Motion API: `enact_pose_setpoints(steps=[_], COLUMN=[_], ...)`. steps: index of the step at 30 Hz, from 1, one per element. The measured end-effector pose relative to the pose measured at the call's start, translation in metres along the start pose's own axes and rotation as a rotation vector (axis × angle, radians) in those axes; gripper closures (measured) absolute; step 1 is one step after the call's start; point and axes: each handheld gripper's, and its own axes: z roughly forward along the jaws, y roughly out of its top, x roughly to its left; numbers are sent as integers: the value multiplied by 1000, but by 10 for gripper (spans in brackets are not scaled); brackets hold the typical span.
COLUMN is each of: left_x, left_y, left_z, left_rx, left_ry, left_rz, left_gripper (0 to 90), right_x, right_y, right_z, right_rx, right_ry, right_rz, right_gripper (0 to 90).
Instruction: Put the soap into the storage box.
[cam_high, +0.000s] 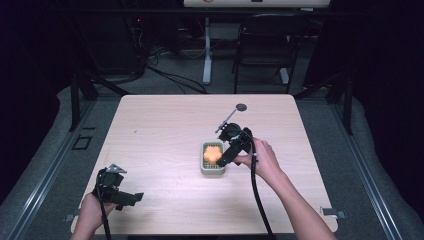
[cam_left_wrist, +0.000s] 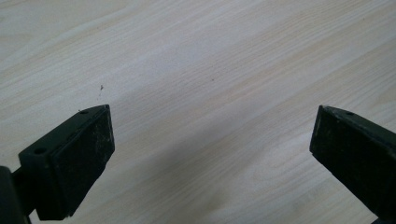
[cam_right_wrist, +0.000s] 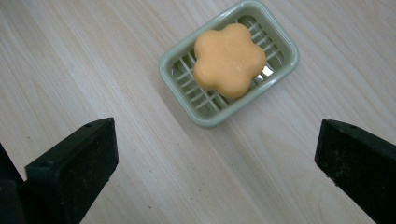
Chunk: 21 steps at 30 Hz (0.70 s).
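Gaping wide with nothing between them, the right gripper (cam_right_wrist: 215, 154) shows its two black jaws at the bottom corners of the right gripper view, bare wood filling the gap. Ahead of that gap, a little toward the right-hand jaw, sits the soap dish (cam_right_wrist: 173, 59), pale green with a slatted floor, and on those slats lies the flower-shaped orange soap (cam_right_wrist: 229, 59), apparently untouched by either jaw. The dish stands apart from both jaw tips. Its long axis runs slantwise across this view, from lower left to upper right, so the jaws do not line up squarely with either pair of its sides; the soap itself is nearly round with lobes, so it offers much the same width from any side.

In the high view the right gripper (cam_high: 223, 161) hangs just beside the dish (cam_high: 205, 170), over its right-hand rim, with the soap (cam_high: 212, 153) close under it. The right hand (cam_high: 262, 159) behind it is plainly the nearer one.

The left gripper (cam_left_wrist: 212, 140) is likewise spread wide and empty, its jaws framing plain table (cam_left_wrist: 196, 56) and nothing else. In the high view it (cam_high: 137, 196) rests near the front left corner of the table (cam_high: 160, 125), well apart from the dish.

My judgement: a grasp of the soap falls to the right gripper, and it turns on carrying the open jaws forward over the dish until the soap lies between them
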Motion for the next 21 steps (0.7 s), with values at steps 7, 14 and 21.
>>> enact_pose_setpoints(steps=[7,14,21], left_x=[-2,-1,-1], left_y=[0,0,0], left_z=[0,0,0], left_rx=[1,3,-7], left_ry=[5,8,3], left_rz=[1,1,-2], left_gripper=[2,2,1], right_x=[-6,-13,-18], right_y=[-28,-62,-92], right_z=[-12,-16,-15], right_rx=[-22,-23,-4], right_ry=[-20,-32,-43], right_rz=[33,79,106], right_gripper=[0,0,0])
